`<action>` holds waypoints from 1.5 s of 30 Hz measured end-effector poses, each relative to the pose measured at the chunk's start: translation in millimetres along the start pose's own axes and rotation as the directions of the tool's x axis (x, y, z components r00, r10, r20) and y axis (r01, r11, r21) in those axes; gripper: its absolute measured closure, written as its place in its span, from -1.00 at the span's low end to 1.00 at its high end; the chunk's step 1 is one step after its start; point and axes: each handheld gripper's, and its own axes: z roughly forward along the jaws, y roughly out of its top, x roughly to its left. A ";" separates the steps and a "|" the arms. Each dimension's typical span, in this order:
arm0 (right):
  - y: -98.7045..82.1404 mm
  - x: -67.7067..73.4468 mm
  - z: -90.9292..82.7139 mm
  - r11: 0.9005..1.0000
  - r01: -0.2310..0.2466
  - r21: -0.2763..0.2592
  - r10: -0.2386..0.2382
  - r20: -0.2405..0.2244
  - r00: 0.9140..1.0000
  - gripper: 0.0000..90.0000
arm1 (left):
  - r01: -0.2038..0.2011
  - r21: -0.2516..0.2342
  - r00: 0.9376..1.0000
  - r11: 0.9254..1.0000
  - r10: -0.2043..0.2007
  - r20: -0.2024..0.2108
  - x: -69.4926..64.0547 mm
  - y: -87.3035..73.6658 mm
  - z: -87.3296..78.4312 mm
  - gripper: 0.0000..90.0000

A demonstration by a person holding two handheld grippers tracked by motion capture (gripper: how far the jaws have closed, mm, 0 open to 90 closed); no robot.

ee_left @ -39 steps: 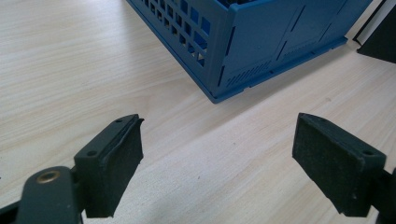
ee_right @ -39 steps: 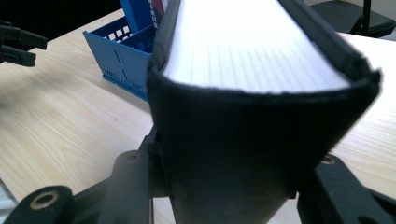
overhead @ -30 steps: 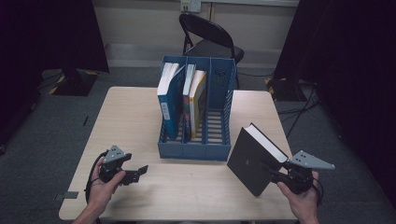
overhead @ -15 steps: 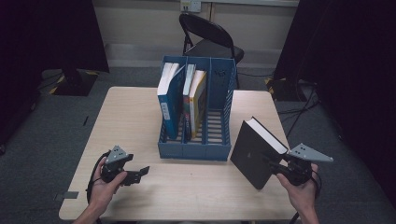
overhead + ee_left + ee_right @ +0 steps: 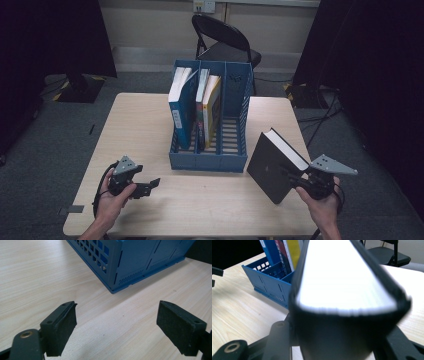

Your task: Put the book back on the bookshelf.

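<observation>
A black hardcover book with white page edges hangs tilted above the table's right front part. My right gripper is shut on its lower corner. In the right gripper view the book sits between both jaws of the gripper; the jaws have just been opening a little with the book still between them. My left gripper rests low over the table at the front left, open and holding nothing. Bare wood lies between the pads of the left gripper.
A blue three-slot file rack stands mid-table, its corner close ahead of the left gripper. A blue book and a yellow book stand in it. The right slot holds nothing. A black folding chair stands beyond the table.
The right hand has shifted slightly, and the black book has turned a bit more upright in its grip. The left gripper has kept still.
</observation>
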 end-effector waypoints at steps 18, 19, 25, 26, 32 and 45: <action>18.7 0.9 2.2 0.988 0.087 0.127 -0.081 -0.053 0.995 0.12 | 0.008 0.005 1.000 1.000 -0.008 0.000 0.0 -0.3 0.7 -0.64; 20.8 -0.4 2.6 0.986 0.089 0.140 -0.083 -0.055 0.995 0.12 | 0.009 0.005 1.000 1.000 -0.009 -0.001 0.1 -0.4 0.7 -0.64; 33.5 -2.0 1.1 0.978 0.094 0.187 -0.085 -0.054 0.995 0.10 | 0.007 0.006 1.000 1.000 -0.007 -0.003 0.1 -0.5 0.7 -0.64; 36.2 -1.5 0.9 0.976 0.097 0.196 -0.088 -0.055 0.995 0.09 | 0.009 0.008 1.000 1.000 -0.009 -0.006 0.1 -0.5 0.8 -0.64; 59.2 5.3 8.3 0.931 0.127 0.341 -0.120 -0.043 0.992 0.10 | 0.007 0.009 1.000 1.000 -0.007 -0.008 0.4 -0.6 0.9 -0.64; 87.2 12.2 35.5 0.850 0.149 0.505 -0.139 -0.057 0.989 0.07 | 0.009 0.007 1.000 1.000 -0.009 -0.003 0.3 -0.8 1.4 -0.64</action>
